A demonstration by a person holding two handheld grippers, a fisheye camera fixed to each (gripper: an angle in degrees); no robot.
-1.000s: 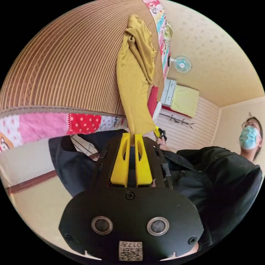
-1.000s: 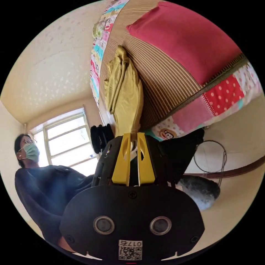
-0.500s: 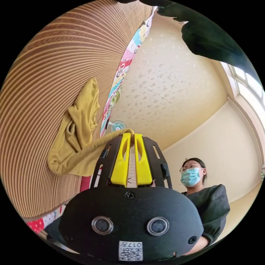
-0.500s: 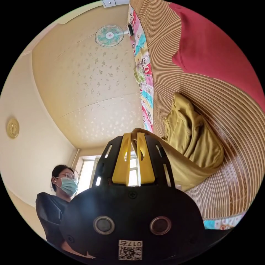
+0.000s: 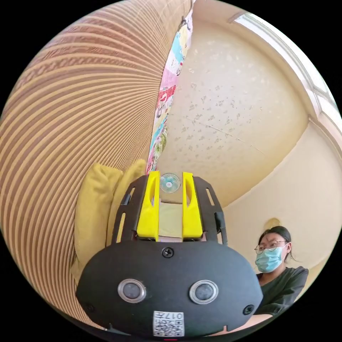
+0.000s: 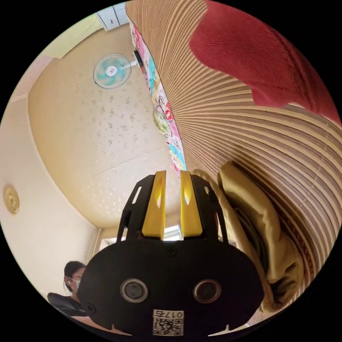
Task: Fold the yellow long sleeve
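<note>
Left gripper view: left gripper (image 5: 170, 178) jaws parted, empty. The shirt (image 5: 93, 213) lies bunched on the striped mat (image 5: 71, 117), just beside the gripper. Right gripper view: right gripper (image 6: 170, 176) jaws narrowly apart, apparently gripping nothing. Shirt (image 6: 262, 231) folded on the mat (image 6: 249, 139), near a red cloth (image 6: 263, 60).

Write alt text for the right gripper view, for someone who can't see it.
The right gripper is open with nothing between its yellow jaws, beside a folded yellow long sleeve lying on a striped mat. A red cloth lies farther along the mat, and a wall fan hangs beyond.
</note>
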